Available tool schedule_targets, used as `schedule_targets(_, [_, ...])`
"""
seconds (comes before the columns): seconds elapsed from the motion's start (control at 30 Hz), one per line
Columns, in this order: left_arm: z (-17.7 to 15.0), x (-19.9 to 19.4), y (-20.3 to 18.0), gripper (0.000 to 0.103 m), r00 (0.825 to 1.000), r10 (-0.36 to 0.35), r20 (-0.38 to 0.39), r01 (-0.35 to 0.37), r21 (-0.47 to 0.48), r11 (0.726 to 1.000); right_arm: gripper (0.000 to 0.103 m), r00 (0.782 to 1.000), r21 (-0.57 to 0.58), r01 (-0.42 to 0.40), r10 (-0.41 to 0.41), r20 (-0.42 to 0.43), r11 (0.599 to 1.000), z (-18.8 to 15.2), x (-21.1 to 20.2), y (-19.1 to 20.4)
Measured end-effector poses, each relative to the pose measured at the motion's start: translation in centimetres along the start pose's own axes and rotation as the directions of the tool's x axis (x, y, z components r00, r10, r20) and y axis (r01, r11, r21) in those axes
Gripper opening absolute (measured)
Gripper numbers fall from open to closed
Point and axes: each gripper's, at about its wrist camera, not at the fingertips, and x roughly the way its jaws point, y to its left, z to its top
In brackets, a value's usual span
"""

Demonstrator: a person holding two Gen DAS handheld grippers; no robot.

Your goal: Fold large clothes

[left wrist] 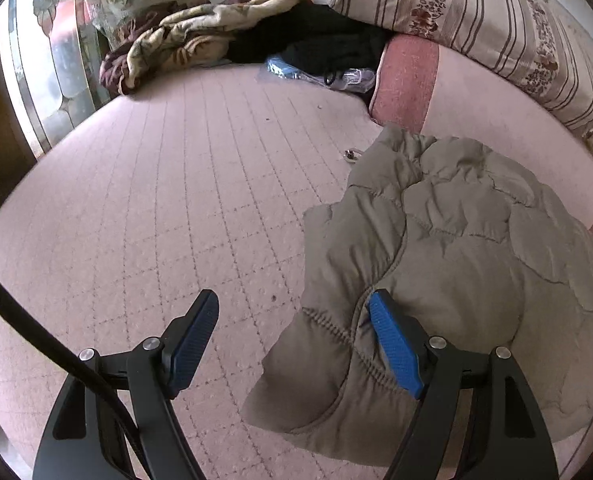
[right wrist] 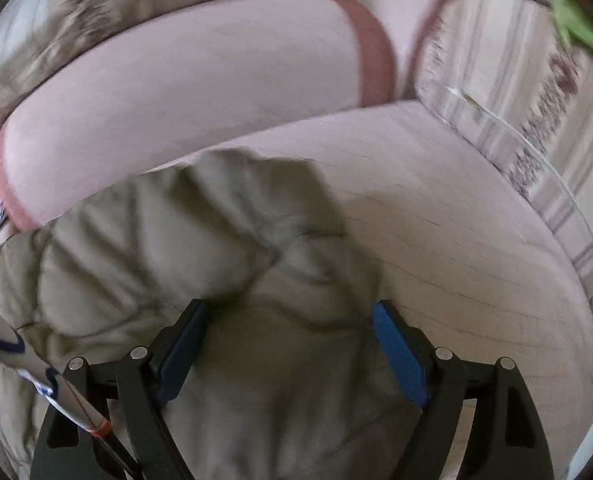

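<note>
Both tools spread wide, gripping nothing: left tool (left wrist: 294, 308) beside puffer jacket (left wrist: 448, 248) on bed (left wrist: 176, 184); right tool (right wrist: 290, 316) over it.

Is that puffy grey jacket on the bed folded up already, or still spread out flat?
Folded, at least partly: the jacket sits as a compact bundle with layers doubled over on the bed, not spread.

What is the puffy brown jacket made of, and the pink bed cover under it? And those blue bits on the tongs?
The jacket looks like thin, smooth woven shell cloth over soft filling: stitched seams split it into puffy sections.

The bed cover looks like matte quilted fabric, with dashed stitch lines forming a grid.

The blue pads on the left tongs look like rubber or plastic, judging by their fine ribbed texture; which one is unclear.
</note>
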Motion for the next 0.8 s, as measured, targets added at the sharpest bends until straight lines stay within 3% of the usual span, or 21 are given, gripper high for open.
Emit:
schedule_targets(0.07, [0.0,-0.7,-0.1,0.077,1.000,0.011,0.020,-0.011,0.002,1.000,0.087,0.999,0.040,0.030,-0.031,0.012,0.999,0.1,-0.4,-1.8])
schedule_targets(0.17, [0.0,-3.3,0.2,0.077,0.992,0.025,0.121,-0.023,-0.016,1.000,0.086,0.999,0.119,-0.026,0.022,0.036,0.993,-0.5,-2.3,-4.3])
schedule_targets(0.27, [0.2,-5.5,-0.4,0.077,0.976,0.009,0.216,-0.008,-0.003,1.000,0.085,0.993,0.077,-0.094,0.088,0.081,0.993,-1.7,-4.9,-4.8])
schedule_targets(0.3, [0.3,-5.3,-0.7,0.077,0.978,0.003,0.209,-0.004,0.007,1.000,0.085,0.991,0.044,-0.103,0.099,0.090,0.994,-2.4,-5.7,-4.5])
schedule_targets(0.37, [0.2,-3.1,-1.7,0.077,0.993,0.005,0.118,-0.011,0.048,0.999,0.085,0.989,-0.005,-0.108,0.108,0.099,0.994,-4.4,-6.4,-4.3])
schedule_targets(0.43, [-0.7,0.6,-2.7,0.078,0.999,0.026,-0.039,-0.021,0.108,0.994,0.085,0.991,-0.030,-0.103,0.105,0.082,0.994,-5.8,-5.8,-4.4])
schedule_targets(0.53, [-0.9,1.2,-2.2,0.077,0.998,0.018,-0.059,-0.014,0.060,0.998,0.085,0.990,-0.014,-0.121,0.122,0.074,0.993,-7.6,-4.9,-5.8])
schedule_targets(0.6, [-0.3,0.3,-1.9,0.077,0.999,0.005,-0.053,-0.002,0.056,0.998,0.086,0.983,0.056,-0.170,0.165,0.082,0.984,-8.4,-5.1,-7.3])
schedule_targets(0.73, [1.0,-0.5,-0.3,0.077,0.998,-0.040,-0.044,0.040,-0.010,0.999,0.088,0.967,0.139,-0.247,0.234,0.104,0.959,-8.0,-5.0,-9.5])
schedule_targets(0.8, [2.4,1.1,0.4,0.077,0.994,-0.059,-0.094,0.055,-0.040,0.998,0.090,0.964,0.156,-0.258,0.243,0.113,0.953,-7.4,-4.6,-10.2])
